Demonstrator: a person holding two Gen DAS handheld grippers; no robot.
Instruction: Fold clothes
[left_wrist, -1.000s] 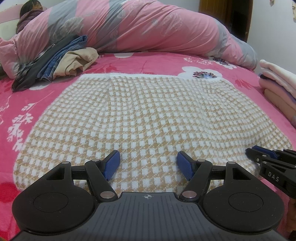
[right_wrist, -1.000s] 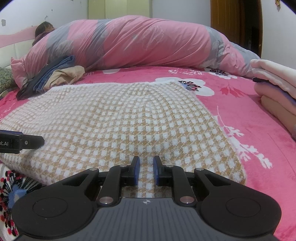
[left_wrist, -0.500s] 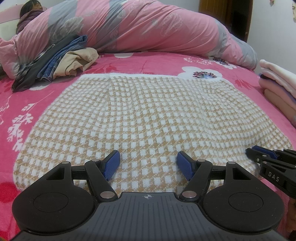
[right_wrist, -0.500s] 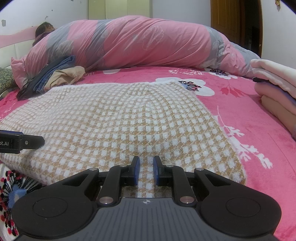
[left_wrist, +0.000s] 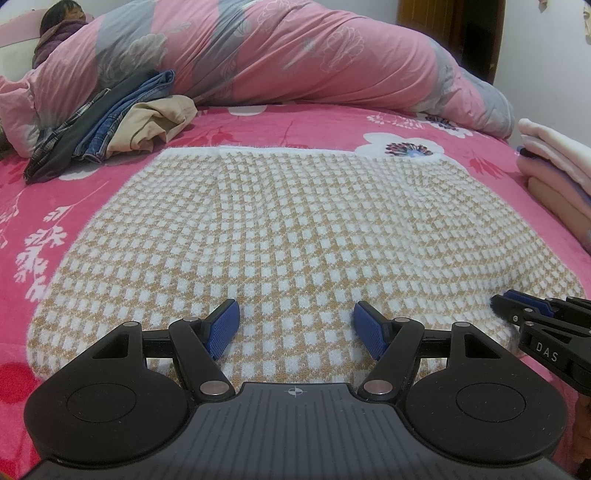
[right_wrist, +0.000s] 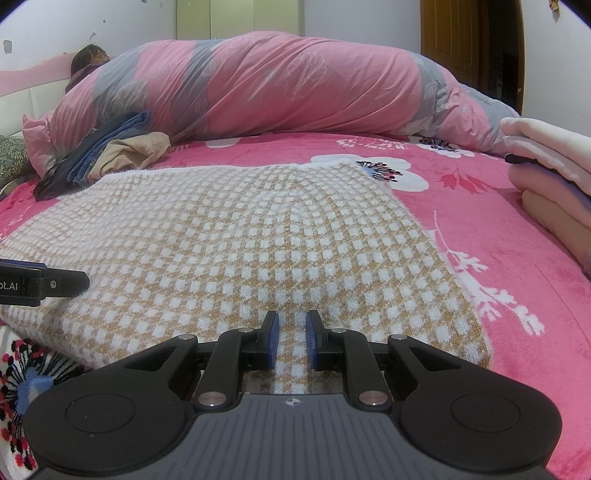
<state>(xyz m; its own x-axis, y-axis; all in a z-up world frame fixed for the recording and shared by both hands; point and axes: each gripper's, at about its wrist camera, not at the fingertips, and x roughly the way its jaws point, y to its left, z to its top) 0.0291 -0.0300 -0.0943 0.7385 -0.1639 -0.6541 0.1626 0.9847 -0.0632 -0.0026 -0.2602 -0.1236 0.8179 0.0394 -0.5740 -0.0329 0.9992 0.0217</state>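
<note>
A fuzzy tan-and-white checked sweater (left_wrist: 295, 229) lies spread flat on the pink flowered bed (left_wrist: 92, 192), also seen in the right wrist view as the sweater (right_wrist: 258, 236). My left gripper (left_wrist: 295, 325) is open wide over the sweater's near edge, with nothing between its blue pads (left_wrist: 223, 328). My right gripper (right_wrist: 291, 343) sits low over the near right part of the sweater, its jaws only a narrow gap apart. Flat fabric shows in that gap and no ridge is pinched up. From the left wrist view the right gripper (left_wrist: 508, 301) reaches the sweater's right edge.
A heap of jeans and beige clothes (left_wrist: 122, 122) lies at the back left. Folded pale garments (right_wrist: 546, 173) are stacked at the right. A rolled pink-and-grey quilt (right_wrist: 277, 85) runs across the back, with a person (right_wrist: 90, 59) lying at its left end.
</note>
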